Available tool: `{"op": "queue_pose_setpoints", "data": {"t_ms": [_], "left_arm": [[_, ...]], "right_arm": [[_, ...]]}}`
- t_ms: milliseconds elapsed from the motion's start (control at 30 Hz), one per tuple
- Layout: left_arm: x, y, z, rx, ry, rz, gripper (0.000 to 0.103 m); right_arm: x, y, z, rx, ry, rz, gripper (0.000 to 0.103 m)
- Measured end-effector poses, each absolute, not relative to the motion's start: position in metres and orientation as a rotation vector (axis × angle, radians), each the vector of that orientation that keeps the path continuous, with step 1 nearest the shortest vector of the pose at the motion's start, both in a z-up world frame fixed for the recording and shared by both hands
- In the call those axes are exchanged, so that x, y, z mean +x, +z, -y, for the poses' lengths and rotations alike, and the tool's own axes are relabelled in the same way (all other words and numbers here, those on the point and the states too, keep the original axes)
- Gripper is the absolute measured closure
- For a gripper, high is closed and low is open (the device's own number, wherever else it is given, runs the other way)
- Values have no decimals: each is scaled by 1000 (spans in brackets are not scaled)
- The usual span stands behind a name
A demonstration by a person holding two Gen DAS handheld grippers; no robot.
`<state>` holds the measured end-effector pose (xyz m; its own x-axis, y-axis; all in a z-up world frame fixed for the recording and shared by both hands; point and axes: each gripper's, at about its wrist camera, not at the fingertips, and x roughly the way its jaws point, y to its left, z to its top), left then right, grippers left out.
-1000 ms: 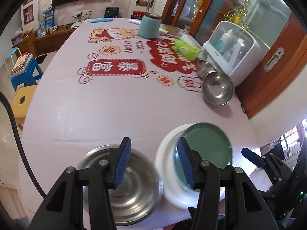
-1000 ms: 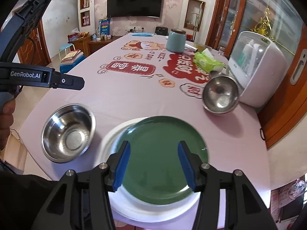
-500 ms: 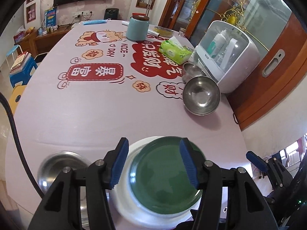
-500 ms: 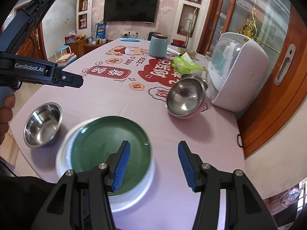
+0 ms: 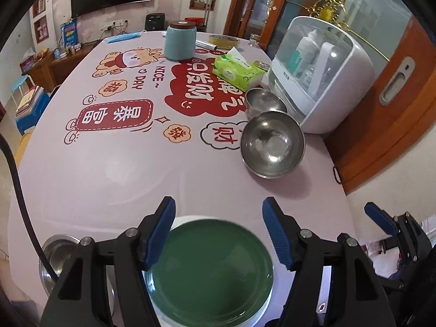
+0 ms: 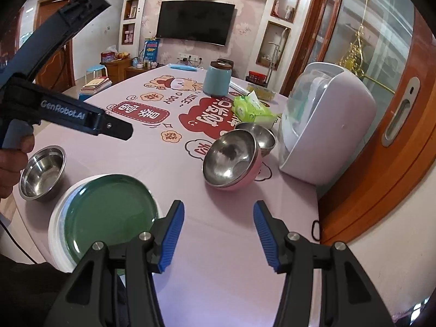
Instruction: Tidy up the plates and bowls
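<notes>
A green plate (image 5: 212,269) lies on a white plate (image 5: 261,313) at the table's near edge. My left gripper (image 5: 218,204) hovers over the far rim of the stack, jaws opening, with nothing between them. A steel bowl (image 5: 51,256) sits left of the stack. My right gripper (image 6: 218,205) is open and empty over bare cloth, right of the green plate (image 6: 109,215). Beyond it, a steel bowl with a pink outside (image 6: 231,160) leans tilted, and a second steel bowl (image 6: 259,136) sits behind it.
A white domed cabinet (image 5: 321,76) stands at the table's right edge beside a wooden door (image 6: 395,136). A teal canister (image 5: 181,41) and a green tissue pack (image 5: 237,72) sit further back. A hand (image 6: 11,163) holds the left gripper.
Both grippers have swung right along the table. The left one went from over the lone steel bowl to over the plates, and its jaws have widened. The right one has left the green plate.
</notes>
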<state>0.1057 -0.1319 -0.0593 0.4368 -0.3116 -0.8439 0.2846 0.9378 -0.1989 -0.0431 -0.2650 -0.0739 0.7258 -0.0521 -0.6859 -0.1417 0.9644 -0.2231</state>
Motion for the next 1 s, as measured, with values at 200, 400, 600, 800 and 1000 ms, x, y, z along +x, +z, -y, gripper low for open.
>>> {"op": "queue_pose_setpoints", "data": {"t_ms": [200, 400, 600, 800, 1000], "left_arm": [[127, -56, 142, -77, -354, -1062, 38], [146, -61, 151, -81, -328, -1083, 37], [160, -70, 161, -79, -325, -1106, 37], [178, -90, 176, -68, -329, -1152, 37], [194, -119, 194, -59, -348, -1219, 37]], "right_arm": [[-27, -72, 274, -262, 69, -747, 50], [-9, -77, 289, -217, 61, -766, 50], [12, -88, 307, -134, 49, -802, 50], [28, -97, 314, -95, 78, -806, 50], [39, -109, 317, -72, 123, -827, 50]]}}
